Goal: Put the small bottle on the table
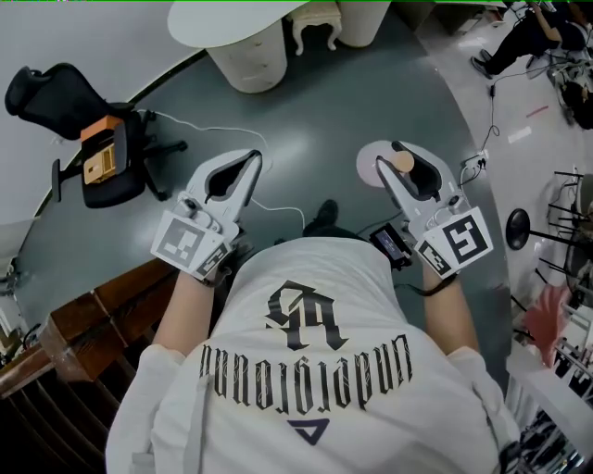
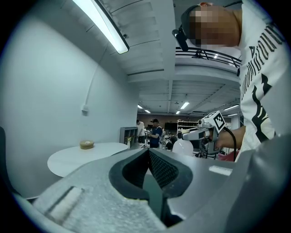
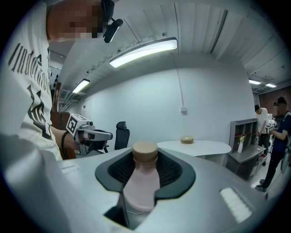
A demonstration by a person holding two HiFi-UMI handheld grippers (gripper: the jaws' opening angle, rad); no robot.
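Note:
The small bottle has a pale pink body and a tan cap. It stands upright between the pads of my right gripper, which is shut on it. In the head view the bottle is held out in front of the person, above the grey floor. My left gripper is held level beside it, shut, with nothing in it. The left gripper view shows its dark pads meeting at the tip. The round white table lies ahead, apart from both grippers. It also shows as a white table top with a small tan object on it.
A black office chair with an orange item stands to the left, and a white cable lies on the floor. Wooden furniture is at lower left. A grey shelf and people stand to the right of the table.

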